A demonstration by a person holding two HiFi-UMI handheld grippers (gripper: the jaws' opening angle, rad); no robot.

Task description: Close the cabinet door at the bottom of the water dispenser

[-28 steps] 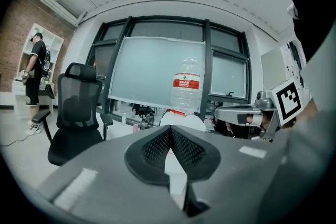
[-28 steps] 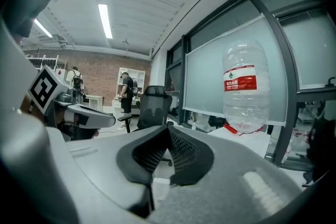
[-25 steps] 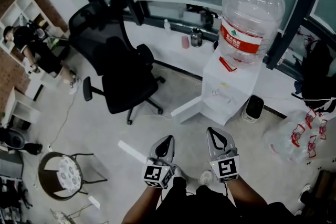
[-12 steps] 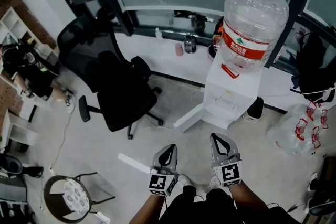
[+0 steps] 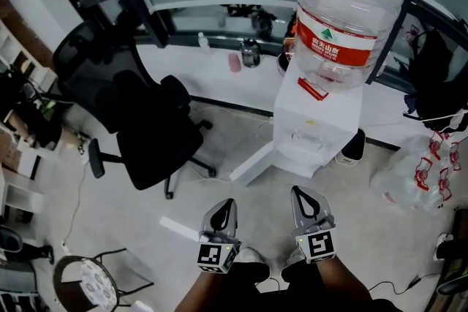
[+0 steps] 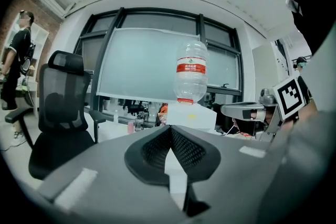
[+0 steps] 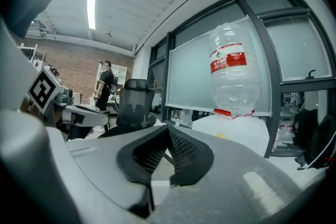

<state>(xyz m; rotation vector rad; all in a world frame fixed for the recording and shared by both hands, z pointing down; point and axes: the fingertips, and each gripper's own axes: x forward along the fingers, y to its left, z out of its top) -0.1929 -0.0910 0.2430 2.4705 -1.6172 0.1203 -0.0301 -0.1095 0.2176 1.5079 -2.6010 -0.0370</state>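
At the lower centre of the head view, the left gripper (image 5: pixel 227 205) and right gripper (image 5: pixel 301 197) both had their jaws pressed together, holding nothing. The water dispenser (image 5: pixel 316 120) stood right of centre, its bottom cabinet door (image 5: pixel 252 164) swung open leftward, well apart from both. This looked like the approach. Next, a gripper would need to reach the door's outer face and push.

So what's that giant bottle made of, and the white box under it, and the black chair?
The giant bottle looks like clear shiny plastic: you see straight through it, and it has glints and ridges. The white box seems smooth matte plastic or painted metal; I can't tell which. The black chair has a see-through back, probably mesh fabric on a plastic frame.
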